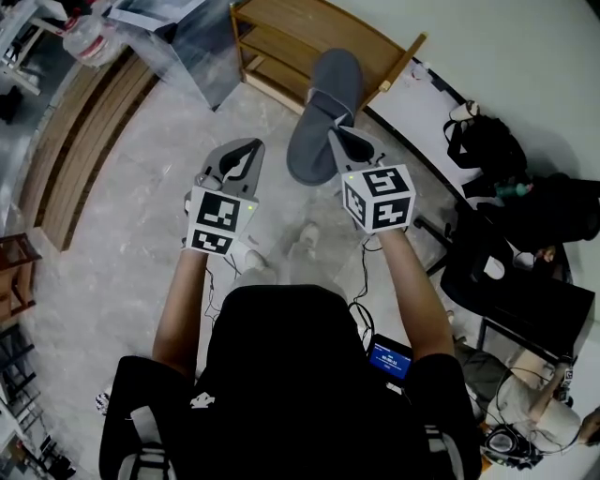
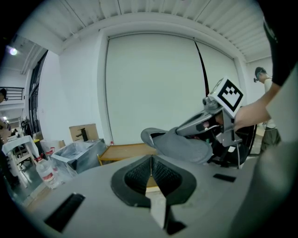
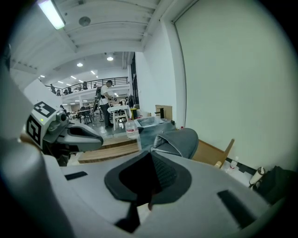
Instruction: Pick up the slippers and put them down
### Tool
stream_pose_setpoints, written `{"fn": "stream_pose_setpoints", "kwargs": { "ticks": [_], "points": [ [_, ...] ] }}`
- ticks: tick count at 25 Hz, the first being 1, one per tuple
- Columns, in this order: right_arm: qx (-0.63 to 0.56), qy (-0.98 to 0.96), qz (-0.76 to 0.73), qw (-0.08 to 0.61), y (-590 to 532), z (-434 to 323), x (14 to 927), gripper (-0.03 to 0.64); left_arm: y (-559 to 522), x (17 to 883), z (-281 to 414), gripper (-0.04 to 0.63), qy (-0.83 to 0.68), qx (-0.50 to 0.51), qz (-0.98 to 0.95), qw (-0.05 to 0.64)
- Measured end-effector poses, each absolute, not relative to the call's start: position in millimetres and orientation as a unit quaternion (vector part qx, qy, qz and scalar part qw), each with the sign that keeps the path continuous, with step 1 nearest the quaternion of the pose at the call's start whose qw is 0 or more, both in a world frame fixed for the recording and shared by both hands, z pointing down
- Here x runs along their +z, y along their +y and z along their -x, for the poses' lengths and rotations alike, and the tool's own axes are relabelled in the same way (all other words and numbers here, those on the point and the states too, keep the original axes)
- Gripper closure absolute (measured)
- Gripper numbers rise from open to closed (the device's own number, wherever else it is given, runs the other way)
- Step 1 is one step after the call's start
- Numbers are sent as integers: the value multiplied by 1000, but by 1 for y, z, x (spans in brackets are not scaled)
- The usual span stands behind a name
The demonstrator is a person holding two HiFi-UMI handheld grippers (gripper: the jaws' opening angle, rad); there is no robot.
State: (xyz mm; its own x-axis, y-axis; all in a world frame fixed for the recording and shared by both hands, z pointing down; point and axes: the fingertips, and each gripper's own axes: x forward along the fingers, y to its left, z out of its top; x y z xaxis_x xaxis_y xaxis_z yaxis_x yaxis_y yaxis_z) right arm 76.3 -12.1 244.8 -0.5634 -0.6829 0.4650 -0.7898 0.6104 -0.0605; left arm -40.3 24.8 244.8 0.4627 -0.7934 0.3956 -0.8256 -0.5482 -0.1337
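The right tongs [image 1: 349, 150] pinch the heel edge of a grey slipper [image 1: 323, 108] and hold it in the air above the pale stone floor [image 1: 131, 225]. Its toe points away toward a low wooden shelf [image 1: 309, 37]. The left tongs [image 1: 240, 155] are pressed together with nothing between them, beside the right pair and clear of the slipper.

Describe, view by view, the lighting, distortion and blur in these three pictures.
Head view: evenly lit and sharp, the slipper crisp, mild bowing at the edges. Left gripper view: strong fisheye, black corners, straight edges curve. Right gripper view: same fisheye; the ceiling light glares, and the near foreground is soft.
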Motion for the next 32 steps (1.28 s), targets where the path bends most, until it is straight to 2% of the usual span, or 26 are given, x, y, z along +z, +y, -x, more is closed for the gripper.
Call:
{"fn": "stream_pose_setpoints", "kwargs": {
  "ticks": [14, 32],
  "points": [
    [153, -872, -411, 217, -22, -40, 308, 612, 6, 305, 63, 589, -473, 212, -852, 70],
    [174, -865, -410, 231, -52, -46, 451, 612, -27, 453, 57, 589, -477, 201, -849, 106]
  ]
}}
